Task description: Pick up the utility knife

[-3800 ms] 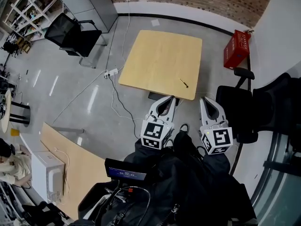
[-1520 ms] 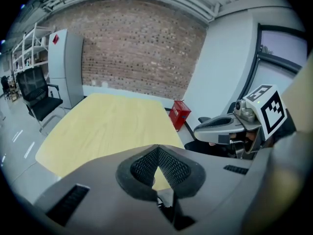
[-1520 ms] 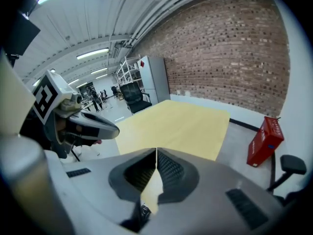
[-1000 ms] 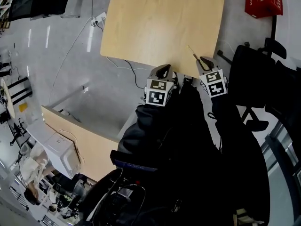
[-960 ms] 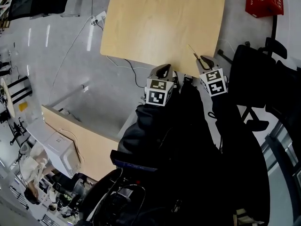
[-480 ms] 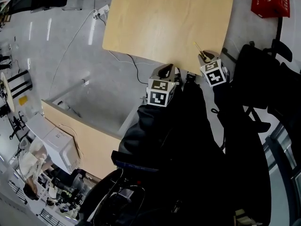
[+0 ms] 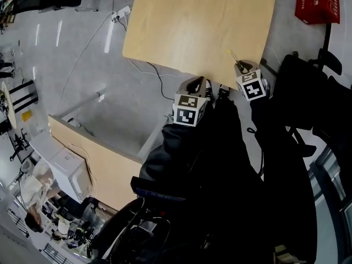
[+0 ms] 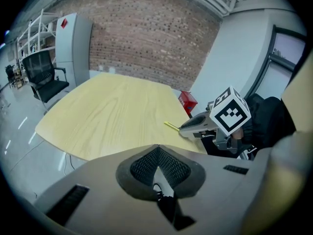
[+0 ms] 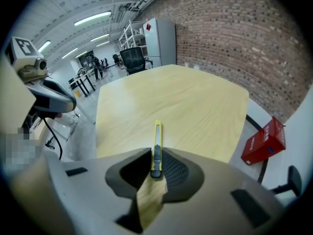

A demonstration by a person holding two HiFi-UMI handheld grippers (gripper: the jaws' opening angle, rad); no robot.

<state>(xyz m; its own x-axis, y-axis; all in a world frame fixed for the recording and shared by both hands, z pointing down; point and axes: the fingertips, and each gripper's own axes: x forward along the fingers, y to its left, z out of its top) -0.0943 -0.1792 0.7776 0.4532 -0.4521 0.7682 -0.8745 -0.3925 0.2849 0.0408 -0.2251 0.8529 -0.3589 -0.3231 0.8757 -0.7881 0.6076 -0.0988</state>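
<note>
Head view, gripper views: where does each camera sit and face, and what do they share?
Head view: on the head, facing steeply down; table, both grippers, sleeves.
Left gripper view: on left gripper, facing across table; own shut jaws.
Right gripper view: on right gripper, facing along table; jaws clamp utility knife.
All share table and utility knife.

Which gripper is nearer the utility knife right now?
Right. The right gripper has the near end of the knife between its jaws; the left gripper hovers at the table edge, left of the knife, jaws together.
</note>
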